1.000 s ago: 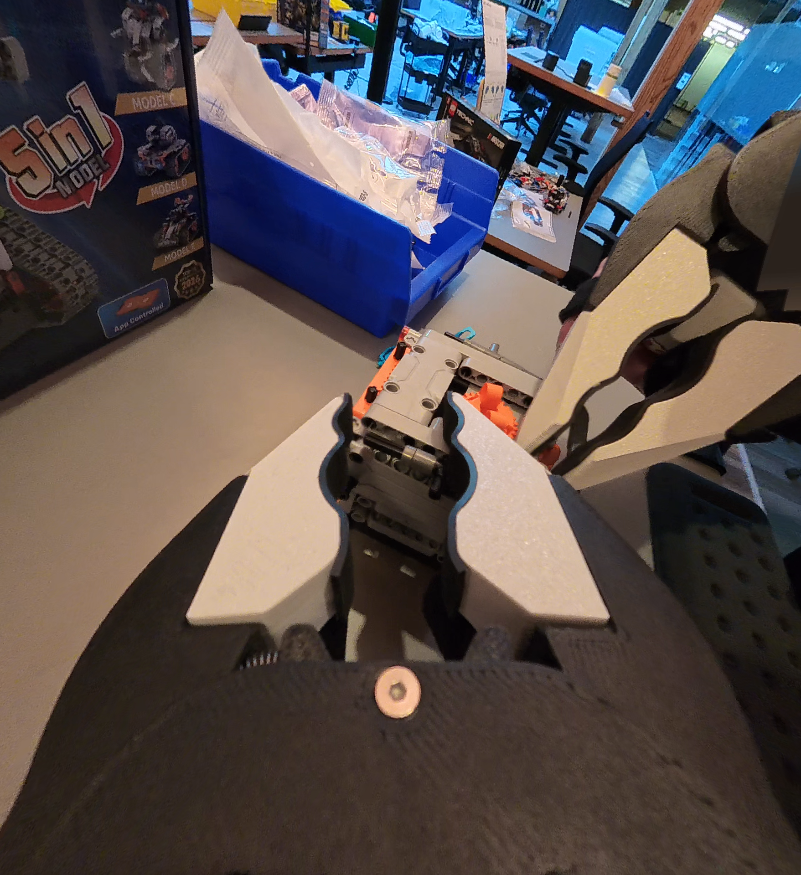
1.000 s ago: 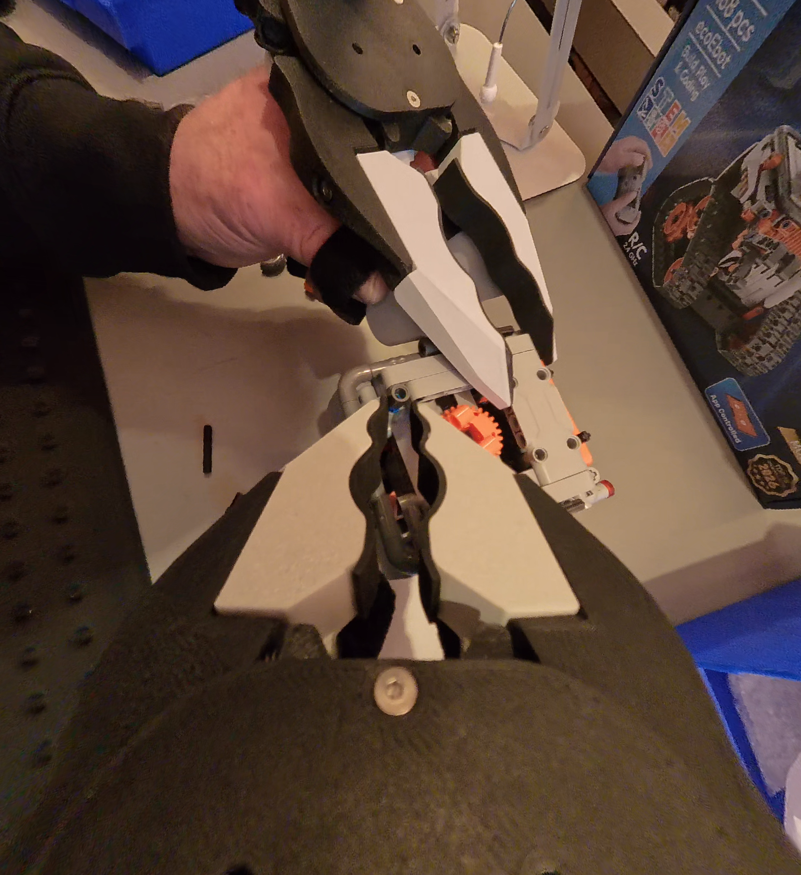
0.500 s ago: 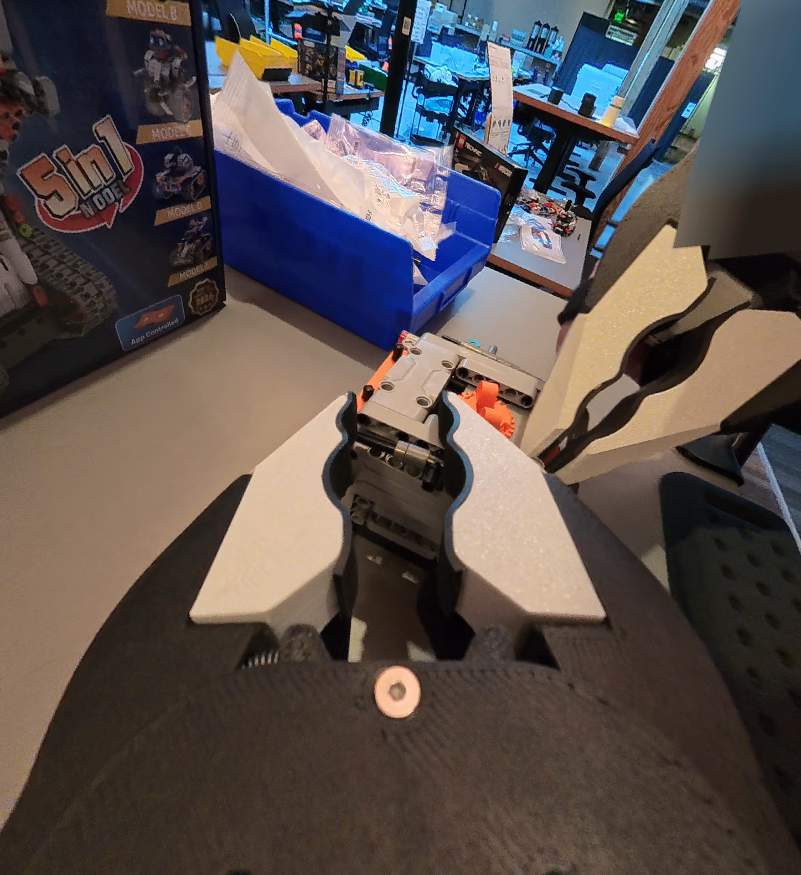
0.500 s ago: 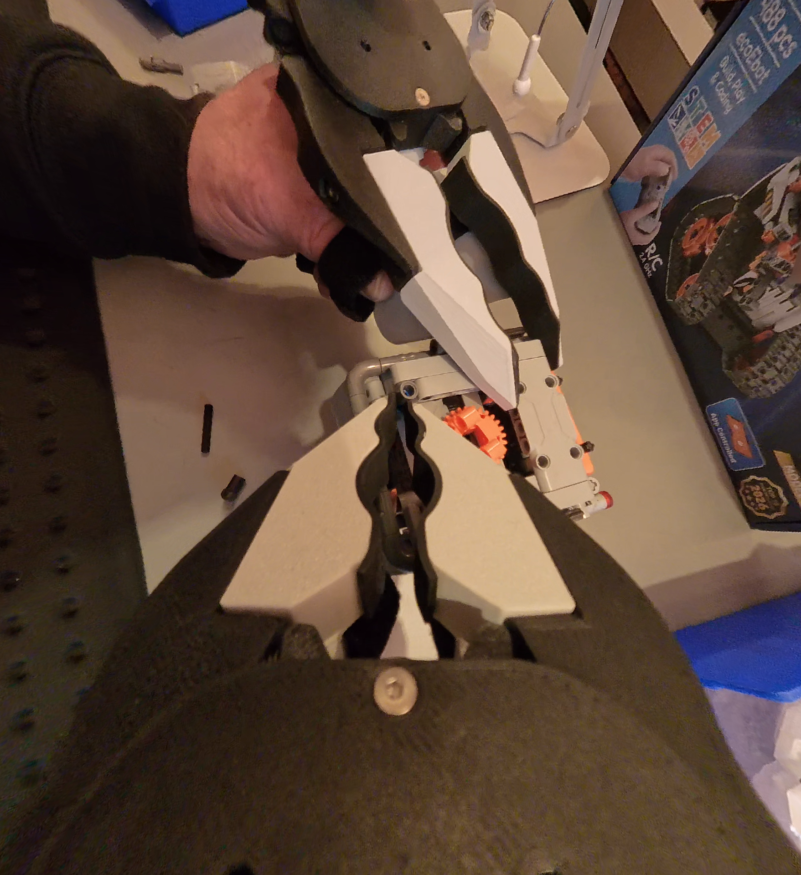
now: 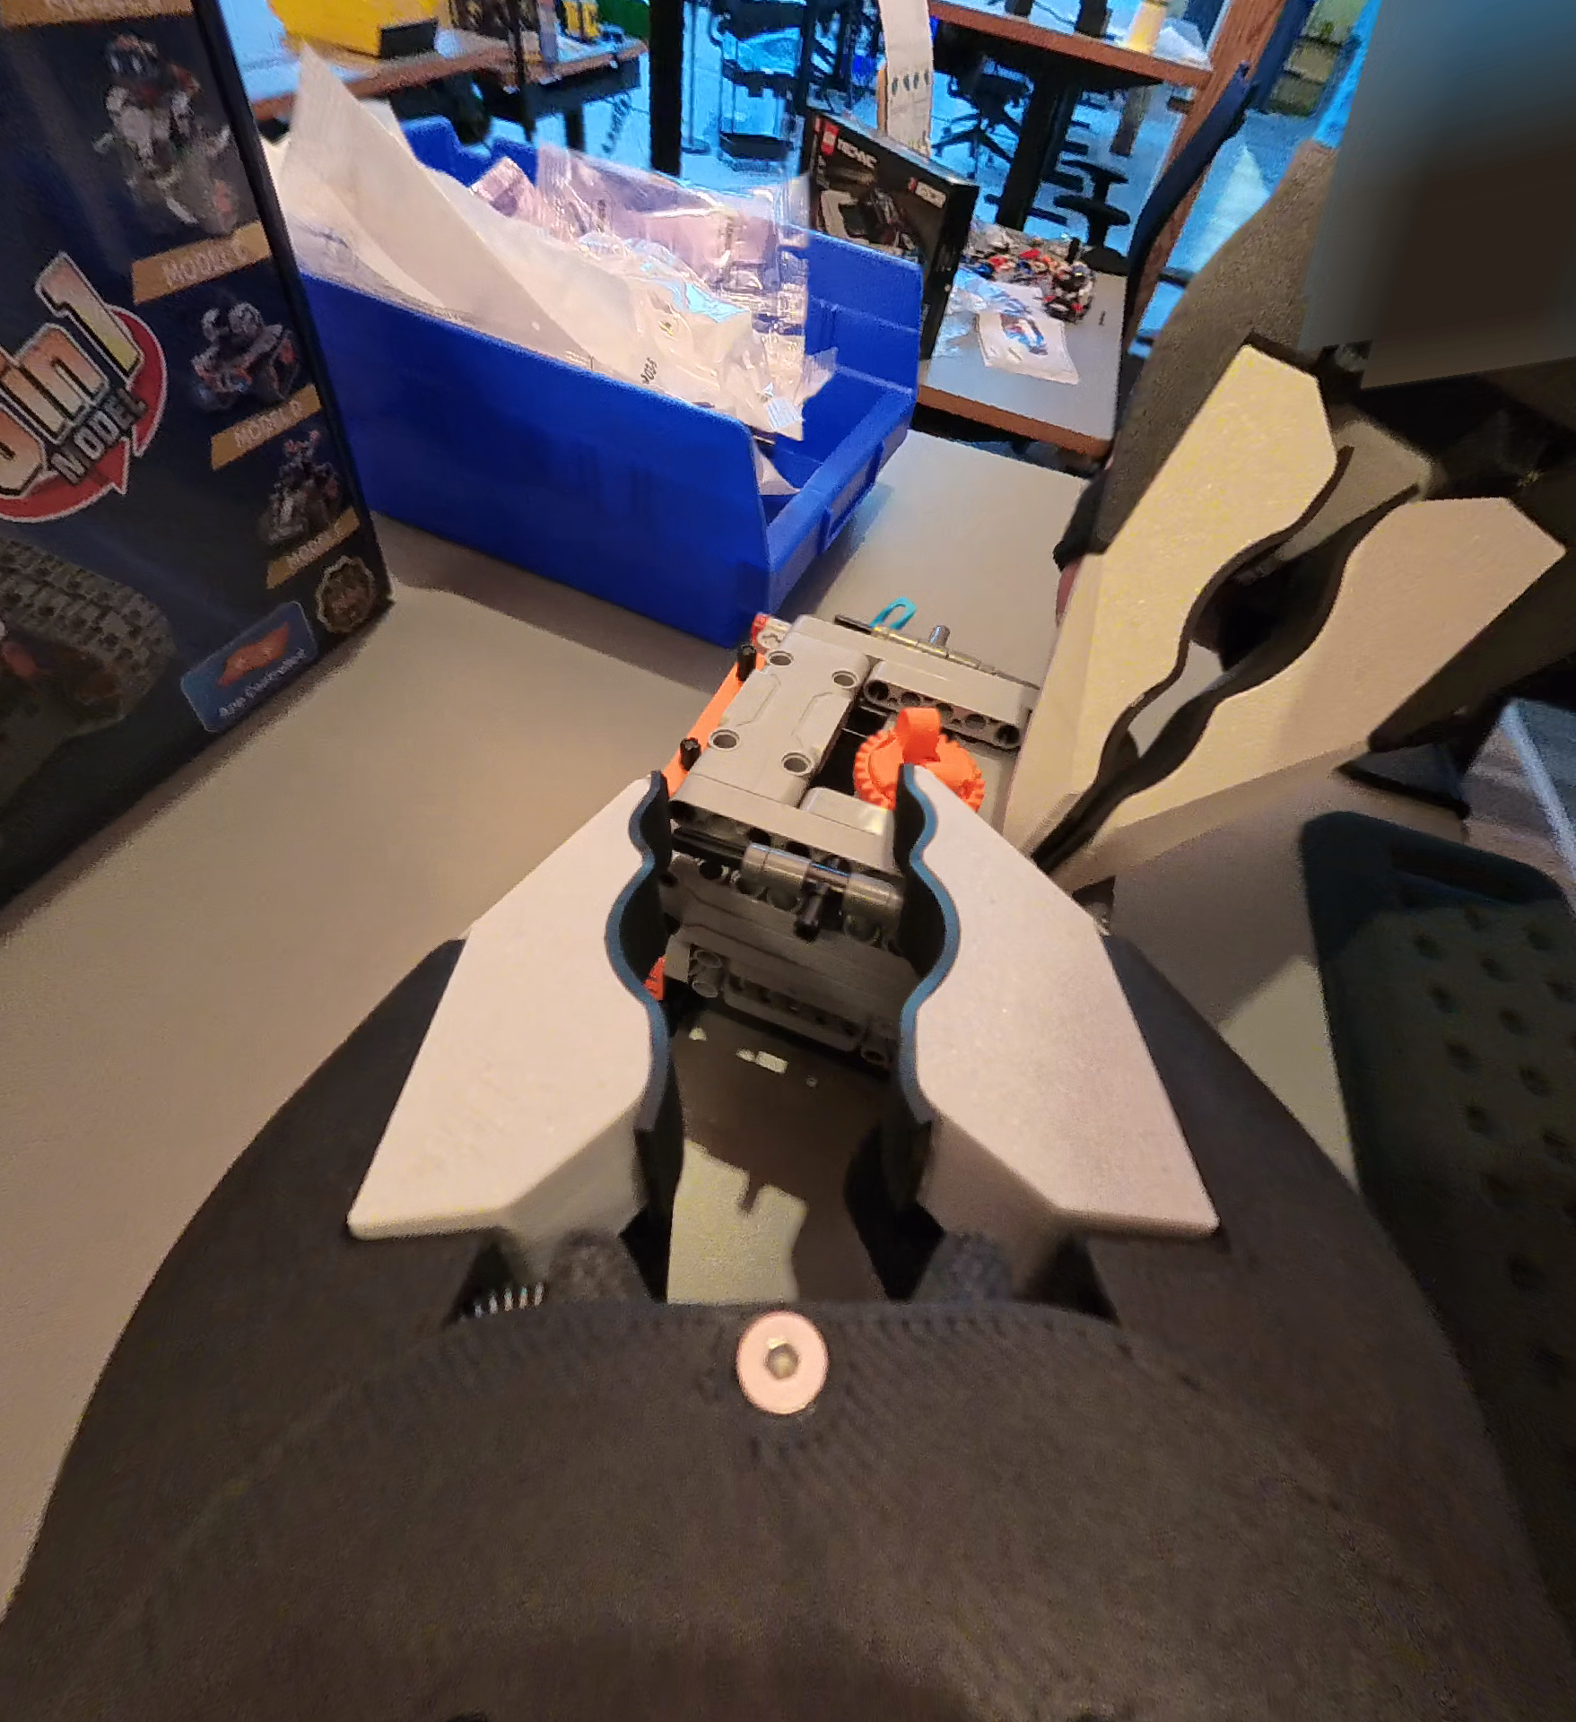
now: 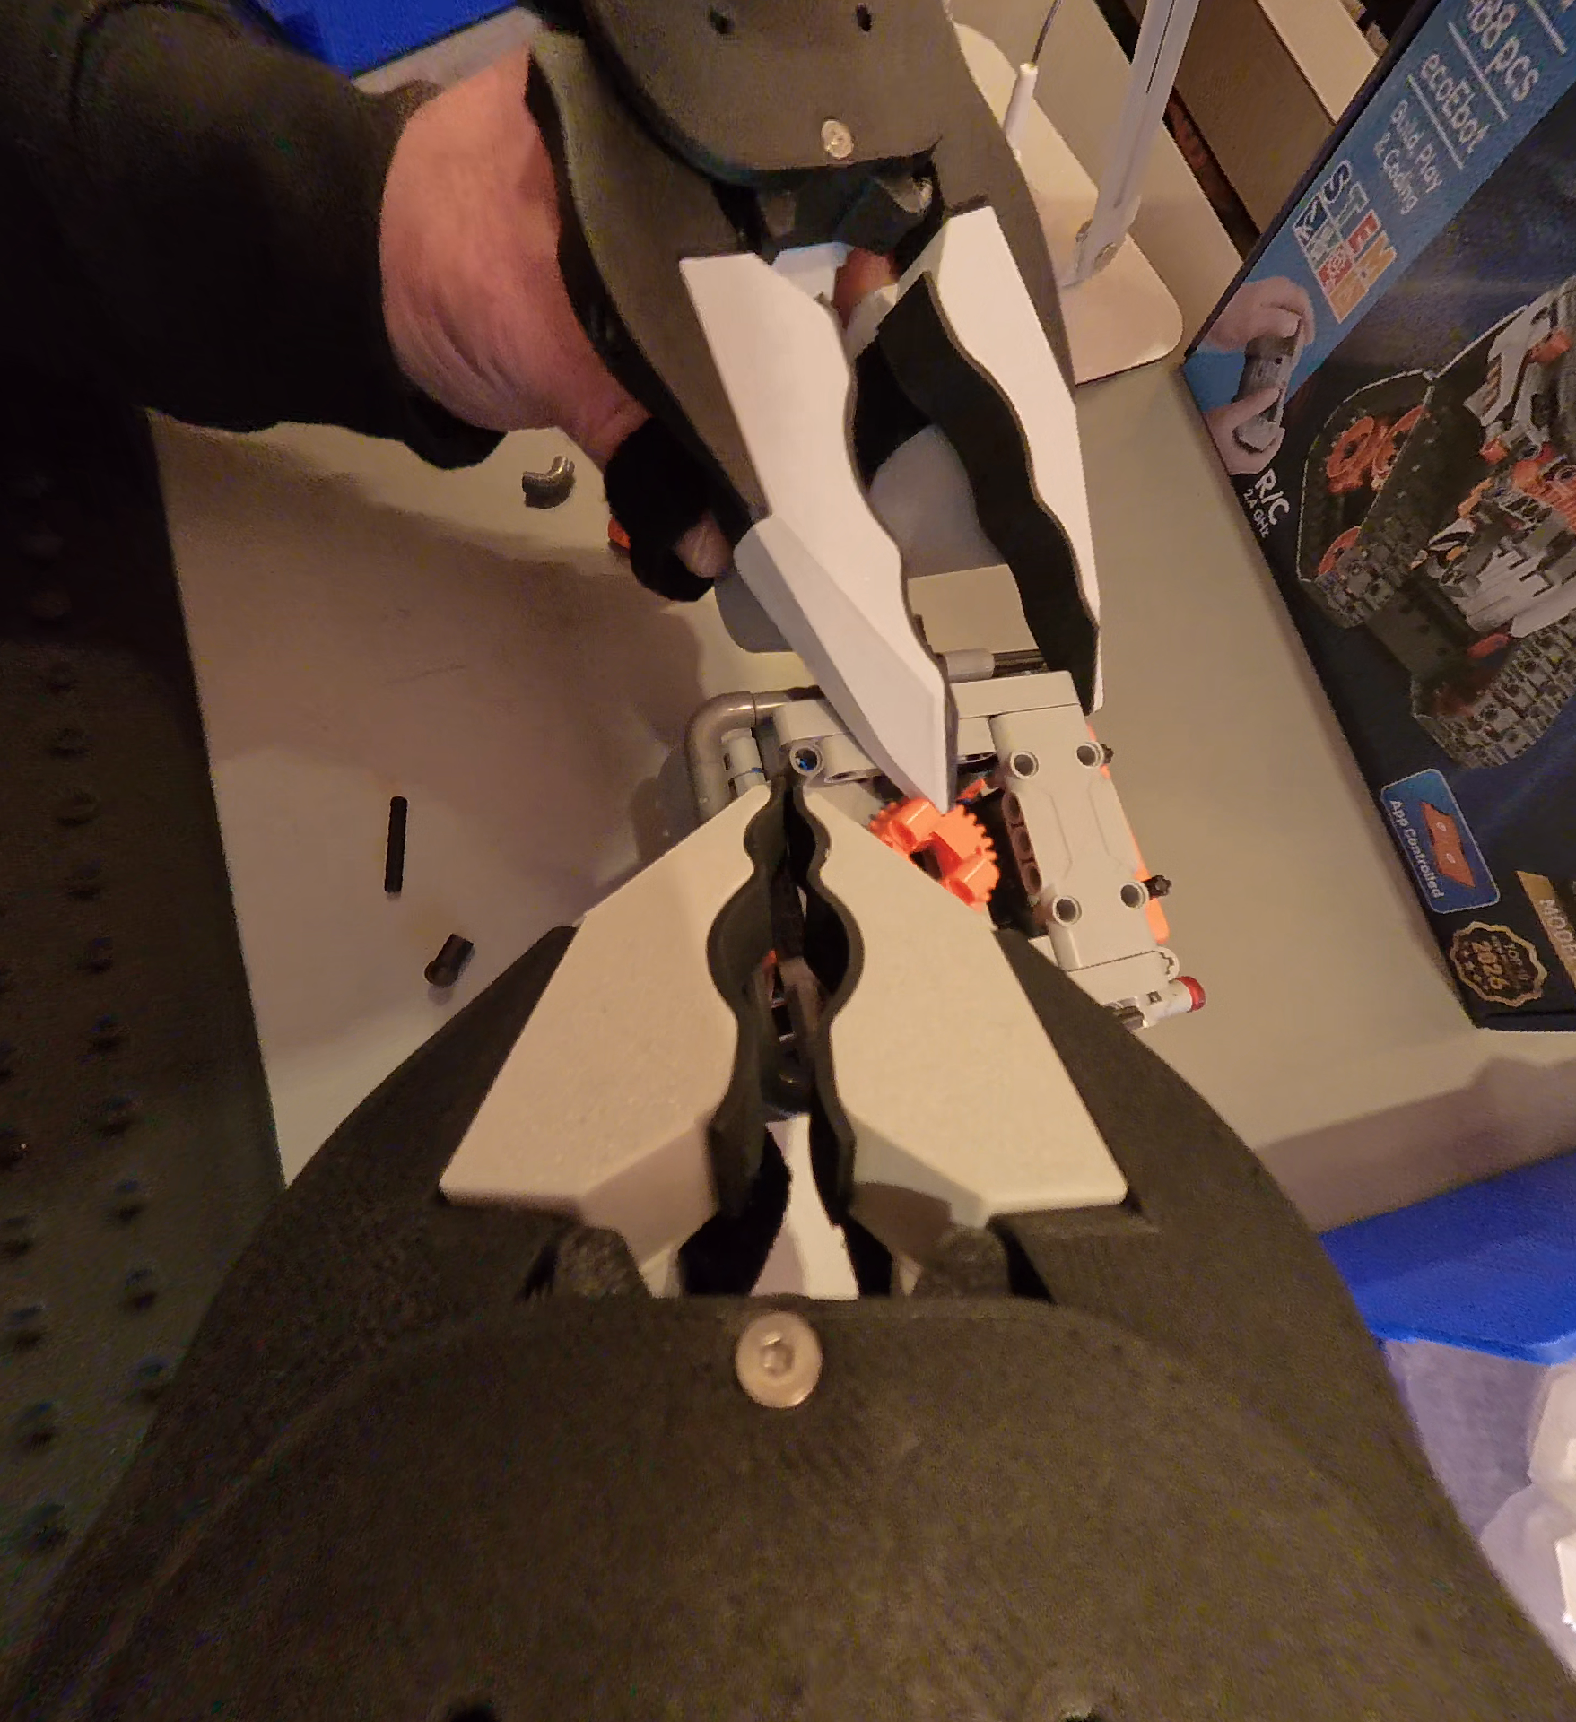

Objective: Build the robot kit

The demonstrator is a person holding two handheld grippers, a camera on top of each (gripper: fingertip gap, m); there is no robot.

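A grey and orange building-brick assembly (image 5: 770, 694) with an orange gear (image 5: 914, 759) rests on the grey table. My left gripper (image 5: 779, 792) is shut on its near end, one finger on each side. In the right wrist view the left gripper (image 6: 1012, 736) comes down from above onto the assembly (image 6: 1077, 839), held by a person's hand (image 6: 486, 307). My right gripper (image 6: 786, 797) is shut on a small dark part (image 6: 788, 1011) between its pads, with its tips at the assembly's corner beside the gear (image 6: 938, 839). It also shows in the left wrist view (image 5: 1059, 843).
A dark toy box (image 5: 113, 466) stands at the left, with a blue bin (image 5: 579, 466) of plastic bags behind. A black studded mat (image 6: 20, 932) lies beside the table. Loose black pins (image 6: 395, 843) and a grey elbow piece (image 6: 546, 480) lie on the table. A white stand base (image 6: 1119, 317) sits farther back.
The left gripper's view has tilted down over the assembly, so the orange gear shows more. The right gripper has stayed at the assembly's corner. Both grips are unchanged.
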